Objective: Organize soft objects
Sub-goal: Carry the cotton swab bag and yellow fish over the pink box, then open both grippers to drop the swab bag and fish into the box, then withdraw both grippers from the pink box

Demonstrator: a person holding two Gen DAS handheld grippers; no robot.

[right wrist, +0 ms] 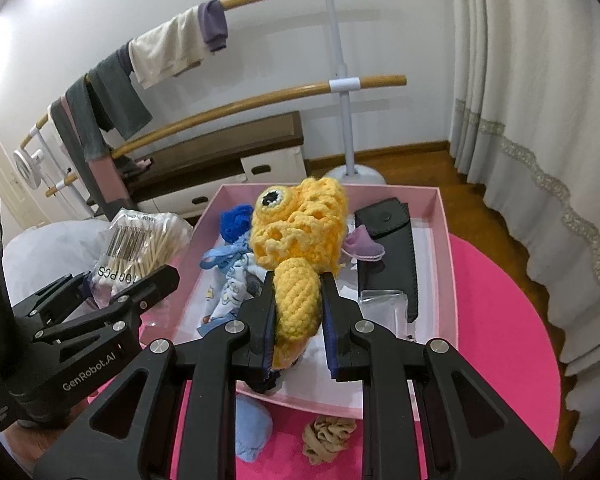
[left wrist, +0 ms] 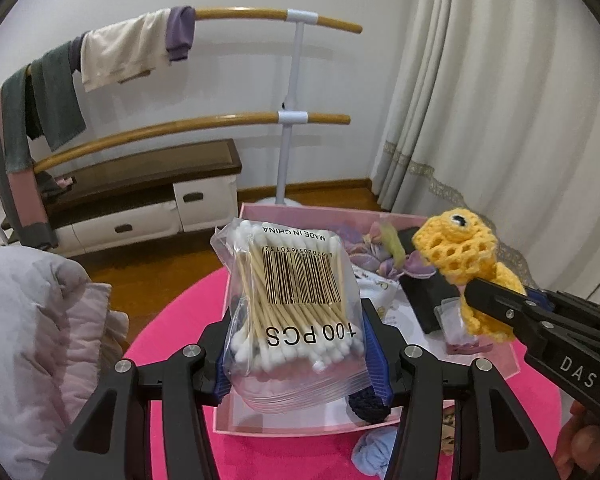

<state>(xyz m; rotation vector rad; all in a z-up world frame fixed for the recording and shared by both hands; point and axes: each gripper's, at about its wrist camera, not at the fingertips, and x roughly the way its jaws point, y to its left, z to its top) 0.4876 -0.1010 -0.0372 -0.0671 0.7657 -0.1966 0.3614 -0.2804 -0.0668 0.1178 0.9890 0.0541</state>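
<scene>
From the left wrist view, the left gripper (left wrist: 296, 344) has its jaws pressed against both sides of a clear zip bag of cotton swabs (left wrist: 290, 300), held up over the near end of the pink box (left wrist: 252, 210), which sits on a round pink desk (left wrist: 172, 320). To the right of the box's middle, the right gripper (left wrist: 480, 296) reaches in carrying a yellow crocheted toy (left wrist: 458, 248) with a stitched eye. Inside the box, behind the bag, lie pale purple fabric pieces (left wrist: 374, 250), a black case (left wrist: 428, 296) and a small white printed cloth (left wrist: 380, 294). A light blue cloth (left wrist: 374, 454) lies outside the box, just off its near edge. From the right wrist view, the right gripper (right wrist: 296, 284) has its jaws drawn in narrow around the tail of the yellow crocheted toy (right wrist: 300, 224), which hangs above the middle of the pink box (right wrist: 444, 216). The left gripper (right wrist: 108, 292) sits off the box's left side with the bag of cotton swabs (right wrist: 144, 244) between its jaws. The box already holds a dark blue yarn piece (right wrist: 236, 218), a light blue ribbon (right wrist: 224, 254), a printed cloth (right wrist: 228, 296), a purple fabric piece (right wrist: 362, 244) and the black case (right wrist: 388, 240). Outside the box, on the desk by its near edge, the light blue cloth (right wrist: 252, 428) and a beige scrunchie (right wrist: 328, 438) wait. By my reading the sorting is well along: several things are in, two are in hand over or beside the box, and at least two are left out.
</scene>
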